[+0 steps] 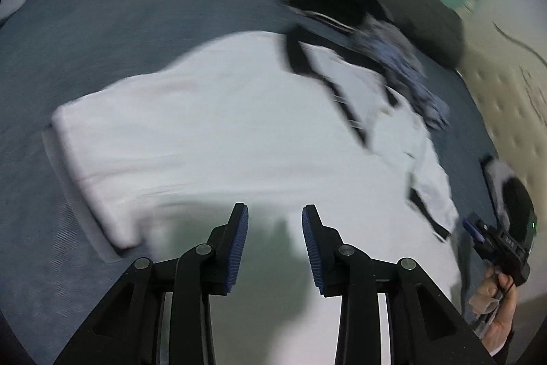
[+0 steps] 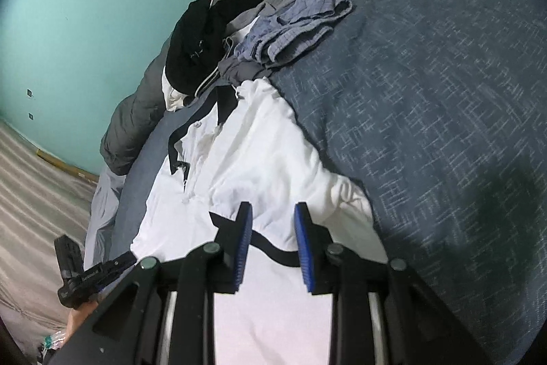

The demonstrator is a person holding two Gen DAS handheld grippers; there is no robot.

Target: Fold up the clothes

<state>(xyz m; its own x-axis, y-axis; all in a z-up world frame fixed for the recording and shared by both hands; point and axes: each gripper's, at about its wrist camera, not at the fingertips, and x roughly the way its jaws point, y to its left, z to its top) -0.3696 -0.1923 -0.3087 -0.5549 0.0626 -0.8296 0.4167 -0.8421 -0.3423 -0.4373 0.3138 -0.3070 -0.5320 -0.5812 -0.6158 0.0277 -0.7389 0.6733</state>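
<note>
Both my jaws stand apart. Between the left gripper [image 1: 275, 221] pads nothing is held; the white shirt [image 1: 212, 132] lies spread on the bed [image 1: 102, 33] below and ahead of it. Jaws of my right gripper [image 2: 273, 221] are parted over the shirt's black-edged hem [image 2: 273, 250], not pressing it. Ahead, a clothes pile [image 2: 273, 33].

**White shirt under the right gripper, laundry pile behind**

Right gripper [image 2: 272, 245] sits over a white shirt with black trim [image 2: 259, 156], spread on a blue patterned bedspread [image 2: 427, 98]. Jaws part-open, can't tell if they're pinching the fabric. Pile of clothes [image 2: 259, 33] beyond the collar: black, grey, blue. Left gripper [image 2: 92, 276] at lower left.
</note>
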